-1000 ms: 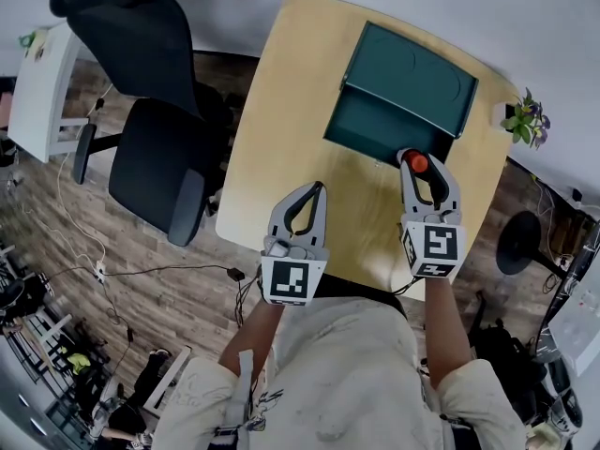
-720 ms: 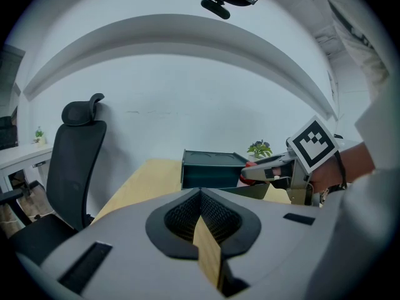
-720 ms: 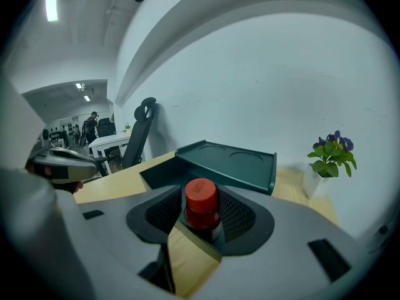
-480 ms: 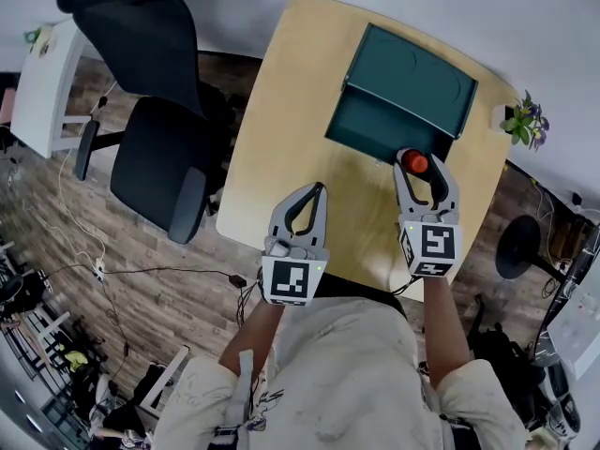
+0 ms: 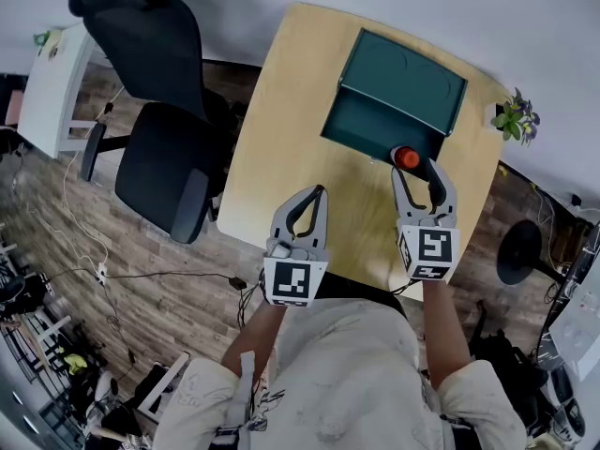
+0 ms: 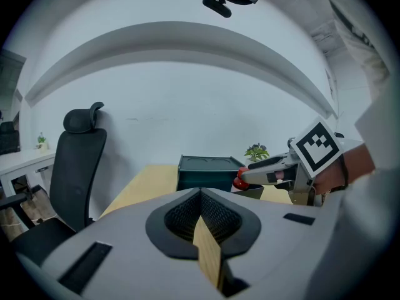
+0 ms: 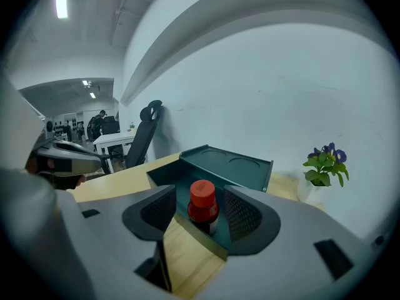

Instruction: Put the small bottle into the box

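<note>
The small dark bottle with a red cap (image 7: pixel 203 206) stands upright just inside the near right corner of the dark green box (image 5: pixel 370 127), whose lid (image 5: pixel 405 75) is folded back. My right gripper (image 5: pixel 419 174) is open just behind the bottle (image 5: pixel 406 157). Its pads (image 7: pixel 240 212) flank the bottle with a gap on each side. My left gripper (image 5: pixel 314 193) hovers over the wooden table (image 5: pixel 281 148) to the left, shut with nothing in it. Its fingertips meet in the left gripper view (image 6: pixel 200 192), where the right gripper (image 6: pixel 250 175) shows beside the box (image 6: pixel 206 170).
A black office chair (image 5: pixel 159 162) stands left of the table. A small potted plant (image 5: pixel 517 118) sits at the table's far right corner. A white desk (image 5: pixel 45 92) is further left. Cables lie on the wooden floor (image 5: pixel 141 270).
The right jaws have spread apart and let go of the bottle, which now stands in the box's corner just ahead of the fingertips. The left gripper has stayed put.
</note>
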